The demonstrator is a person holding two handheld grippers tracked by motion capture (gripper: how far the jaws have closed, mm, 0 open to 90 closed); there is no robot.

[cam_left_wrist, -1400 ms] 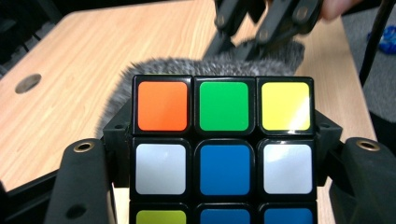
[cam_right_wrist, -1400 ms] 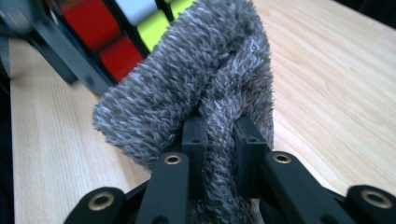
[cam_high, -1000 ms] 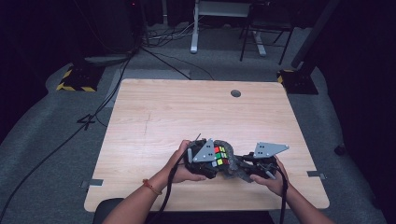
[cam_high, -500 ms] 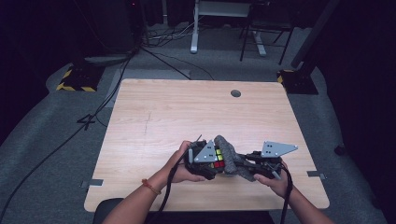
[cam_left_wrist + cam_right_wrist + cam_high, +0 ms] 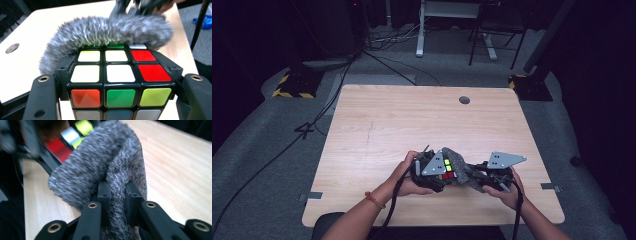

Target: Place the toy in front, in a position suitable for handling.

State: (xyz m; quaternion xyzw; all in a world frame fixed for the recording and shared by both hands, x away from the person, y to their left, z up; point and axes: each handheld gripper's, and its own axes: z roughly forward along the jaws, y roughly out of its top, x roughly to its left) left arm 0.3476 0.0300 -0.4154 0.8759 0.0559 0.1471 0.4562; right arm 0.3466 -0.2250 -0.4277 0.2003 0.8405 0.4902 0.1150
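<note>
Forearms come in over the near edge of the bench, each hand carrying a gripper just inside that edge, a little right of its middle. Left gripper is clamped on a puzzle cube — its two black fingers press against the cube's opposite sides, and the cube sits squarely between them with white, yellow, red, orange and green tiles facing the camera. In the high view the same cube shows lime and red tiles between the two hands, close to the near edge. Right gripper has its fingers pinched tight on a fold of grey fuzzy cloth; the fabric bunches up between the pads and bulges out above them. From the left gripper view the cloth lies draped along the far upper edge of the cube, touching it and hiding part of the top row of tiles. Beyond the hands the wooden bench top stretches away bare to a small round hole near the far edge — right of centre.
</note>
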